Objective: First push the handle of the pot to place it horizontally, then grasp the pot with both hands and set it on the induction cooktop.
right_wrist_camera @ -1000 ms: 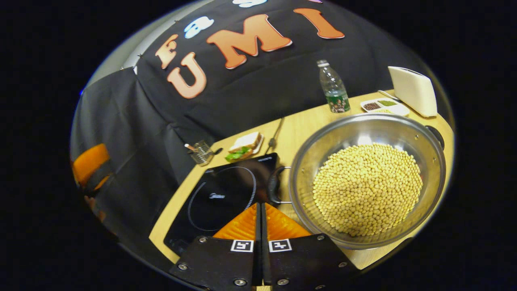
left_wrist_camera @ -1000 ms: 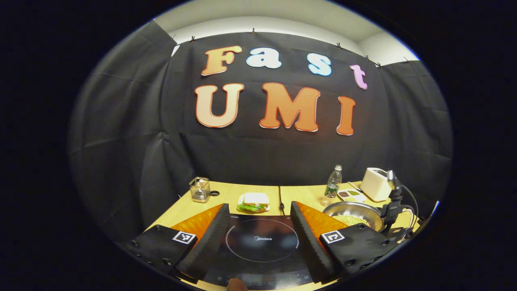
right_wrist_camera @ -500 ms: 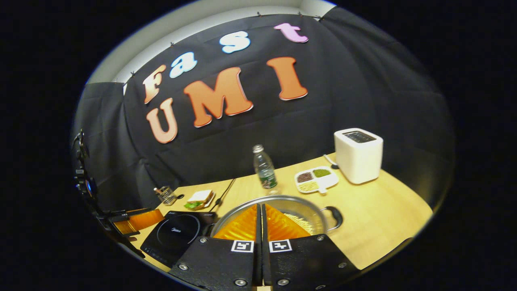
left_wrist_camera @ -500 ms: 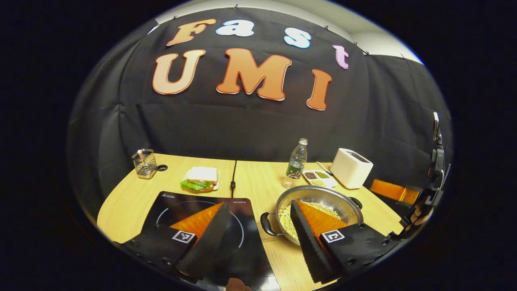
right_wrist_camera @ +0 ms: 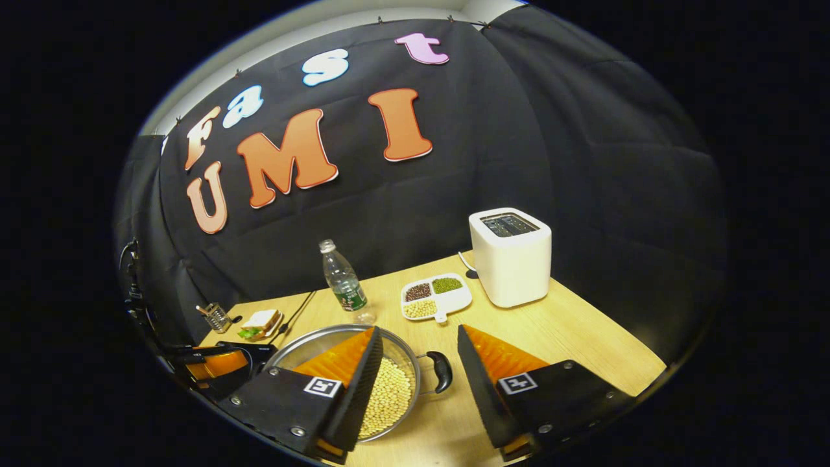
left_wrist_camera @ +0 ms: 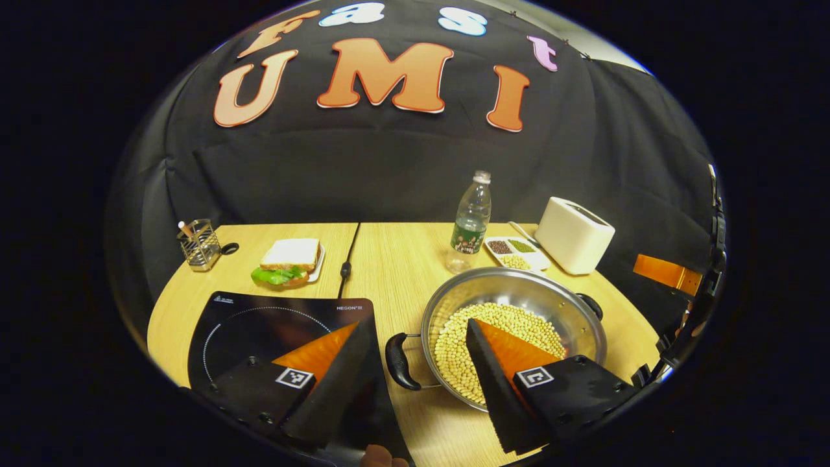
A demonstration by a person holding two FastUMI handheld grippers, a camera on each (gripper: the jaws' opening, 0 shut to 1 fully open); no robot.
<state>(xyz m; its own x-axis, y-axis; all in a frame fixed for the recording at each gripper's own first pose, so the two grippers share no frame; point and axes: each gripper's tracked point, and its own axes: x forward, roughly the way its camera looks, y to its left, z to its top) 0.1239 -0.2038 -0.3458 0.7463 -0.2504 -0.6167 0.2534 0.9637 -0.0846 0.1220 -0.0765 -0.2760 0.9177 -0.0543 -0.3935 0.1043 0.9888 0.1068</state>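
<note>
My left gripper (left_wrist_camera: 415, 353) spreads wide, straddling the pot's near handle (left_wrist_camera: 395, 361); my right gripper (right_wrist_camera: 415, 363) gapes around the far handle (right_wrist_camera: 443, 371); the pot (left_wrist_camera: 515, 305) sits mid-table, cooktop (left_wrist_camera: 272, 324) at its left.

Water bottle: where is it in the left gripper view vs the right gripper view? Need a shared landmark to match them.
Left gripper view: the water bottle stands upright right of centre, behind the pot, left of the toaster.
Right gripper view: the water bottle stands left of centre, behind the pot, well left of the toaster.
Shared landmark: the divided dish of beans lies between bottle and toaster.
</note>
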